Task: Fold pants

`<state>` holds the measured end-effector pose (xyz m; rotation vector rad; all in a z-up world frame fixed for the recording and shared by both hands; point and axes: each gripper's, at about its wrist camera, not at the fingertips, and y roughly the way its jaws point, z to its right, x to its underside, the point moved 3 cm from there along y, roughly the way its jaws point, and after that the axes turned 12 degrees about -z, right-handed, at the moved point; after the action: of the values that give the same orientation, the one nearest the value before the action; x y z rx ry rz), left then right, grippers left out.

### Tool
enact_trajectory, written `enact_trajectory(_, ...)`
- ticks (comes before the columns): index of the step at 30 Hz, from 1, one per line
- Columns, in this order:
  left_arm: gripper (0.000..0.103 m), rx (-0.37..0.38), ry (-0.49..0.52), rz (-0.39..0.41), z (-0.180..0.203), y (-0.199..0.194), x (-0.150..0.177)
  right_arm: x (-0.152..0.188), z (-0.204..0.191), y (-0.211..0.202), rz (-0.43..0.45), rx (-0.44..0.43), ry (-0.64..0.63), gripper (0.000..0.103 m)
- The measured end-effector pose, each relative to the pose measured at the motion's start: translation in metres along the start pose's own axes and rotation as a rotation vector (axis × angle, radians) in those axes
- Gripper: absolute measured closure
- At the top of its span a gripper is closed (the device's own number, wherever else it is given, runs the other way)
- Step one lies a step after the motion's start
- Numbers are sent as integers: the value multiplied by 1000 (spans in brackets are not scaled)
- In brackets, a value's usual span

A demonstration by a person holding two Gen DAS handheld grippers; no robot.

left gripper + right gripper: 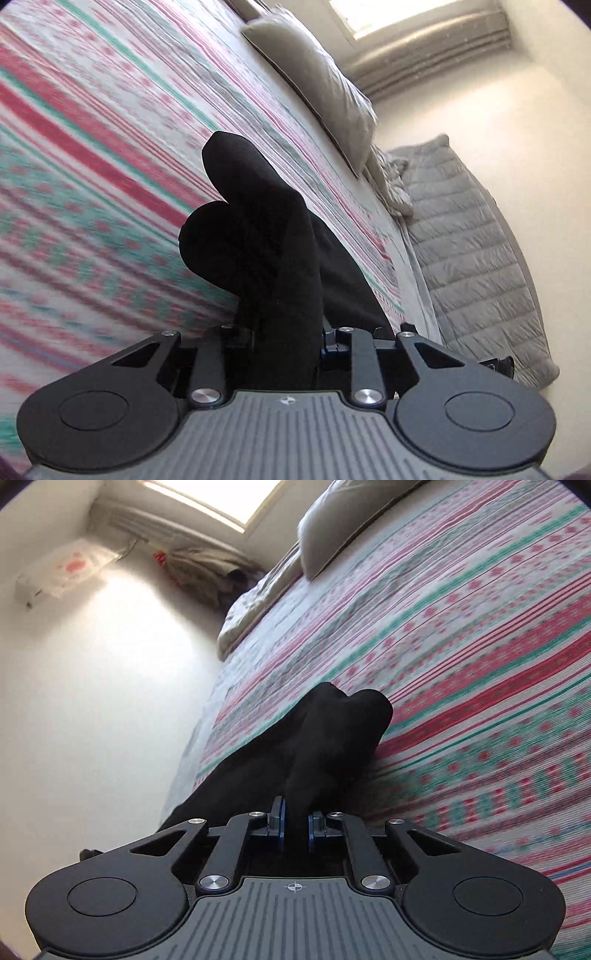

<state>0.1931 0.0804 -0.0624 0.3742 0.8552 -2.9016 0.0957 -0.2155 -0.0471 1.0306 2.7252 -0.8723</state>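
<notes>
The black pants (pixel 258 236) rise in a bunched fold straight out of my left gripper (pixel 286 343), which is shut on a thick wad of the cloth that hides its pads. Above the striped bedspread (pixel 92 147) the cloth stands lifted, and a second layer trails off to the right. In the right wrist view the same black pants (pixel 332 738) are pinched between the blue pads (pixel 279 823) of my right gripper (pixel 295 825), shut on a thinner fold. More black cloth hangs down to the left over the bedspread (pixel 461 646).
A grey pillow (pixel 317 77) lies at the head of the bed, with a quilted grey duvet (pixel 469 240) along the far side by the wall. In the right wrist view a pillow (pixel 332 528) and rumpled bedding (pixel 251 613) lie near a white wall (pixel 92 701).
</notes>
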Motion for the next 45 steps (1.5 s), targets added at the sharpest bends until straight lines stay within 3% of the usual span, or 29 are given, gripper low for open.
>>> enact_trajectory(6,74,32,52,-47,23,39,-3,-24,33,-44,73,28,-13,92)
enact_trajectory(10,74,48,119,-24,27,45,-6,-32,35,-64,106,28,-85,92)
enact_trajectory(13,68,-91,102,6,13,58,-12,-37,48,-62,95,68,-64,90)
enact_trajectory(14,64,-120,80,8,5,61,-13,-38,56,-57,87,124,-43,87)
enact_trajectory(16,63,-88,49,26,-3,59,-14,-40,75,-39,57,268,-9,83)
enact_trajectory(17,63,-94,43,29,-2,57,-15,-38,81,-34,55,275,1,78)
enact_trajectory(19,58,-130,68,43,5,53,-13,-36,82,-38,59,253,27,76)
enact_trajectory(21,47,-168,85,59,9,45,-11,-35,73,-46,71,247,18,71)
enact_trajectory(22,44,-186,92,68,11,40,-10,-33,70,-50,83,246,8,64)
enact_trajectory(23,39,-210,102,79,12,34,-8,-31,66,-54,96,251,3,51)
enact_trajectory(25,32,-268,131,104,20,22,-4,-29,60,-67,112,252,3,38)
enact_trajectory(29,20,-342,163,128,35,3,6,-24,54,-78,120,247,6,35)
enact_trajectory(35,3,-450,210,148,68,-2,35,-2,40,-97,128,362,-35,30)
enact_trajectory(40,0,-560,225,104,77,3,71,32,20,-108,125,397,-93,19)
enact_trajectory(45,0,-663,266,125,90,1,102,70,-6,-103,104,548,-214,19)
